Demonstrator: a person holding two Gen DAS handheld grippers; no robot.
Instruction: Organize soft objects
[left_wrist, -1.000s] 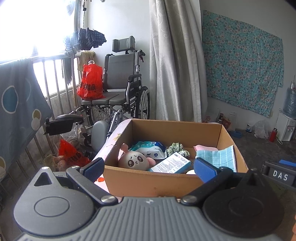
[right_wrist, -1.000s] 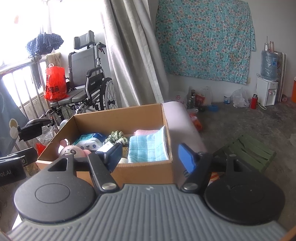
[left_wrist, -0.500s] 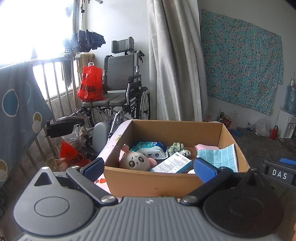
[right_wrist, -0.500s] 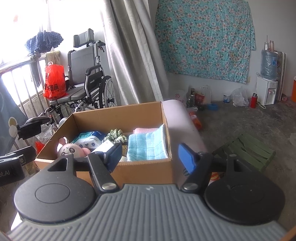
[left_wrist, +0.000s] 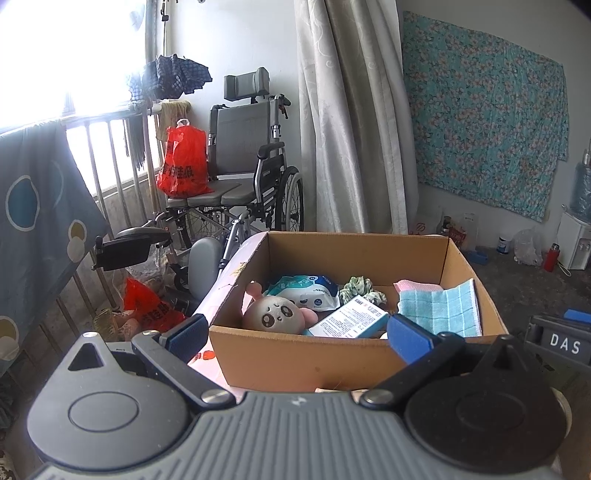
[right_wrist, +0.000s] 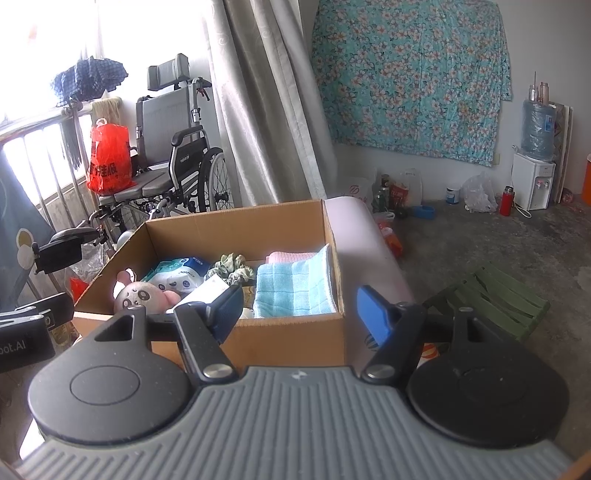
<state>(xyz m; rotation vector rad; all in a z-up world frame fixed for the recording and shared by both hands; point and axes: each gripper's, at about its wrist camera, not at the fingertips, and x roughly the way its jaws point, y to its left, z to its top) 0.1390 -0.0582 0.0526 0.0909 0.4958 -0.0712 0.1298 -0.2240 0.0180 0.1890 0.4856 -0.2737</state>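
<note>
An open cardboard box (left_wrist: 295, 360) (right_wrist: 291, 339) stands on a pale pink surface (right_wrist: 364, 243) in front of both grippers. Inside lie a round plush toy (left_wrist: 275, 315) (right_wrist: 142, 295), a pack of wipes (left_wrist: 308, 291) (right_wrist: 177, 275), a green scrunchie (left_wrist: 360, 290) (right_wrist: 231, 264), a small white and blue carton (left_wrist: 349, 321), and folded blue (left_wrist: 441, 310) (right_wrist: 295, 290) and pink (left_wrist: 413, 286) towels. My left gripper (left_wrist: 297, 334) hangs open before the box's near wall, holding nothing. My right gripper (right_wrist: 301, 308) is open over the box's near right corner, also with nothing in it.
A wheelchair (left_wrist: 240, 192) with a red bag (left_wrist: 183, 162) stands by the window railing behind the box. A curtain (left_wrist: 354, 118) hangs beyond it. On the right floor sit a green slatted stool (right_wrist: 487, 299), bottles and a water dispenser (right_wrist: 533, 181).
Both views have tilted slightly, so the box sits a little lower in them. The jaws stand as wide as before and the box's contents have not moved.
</note>
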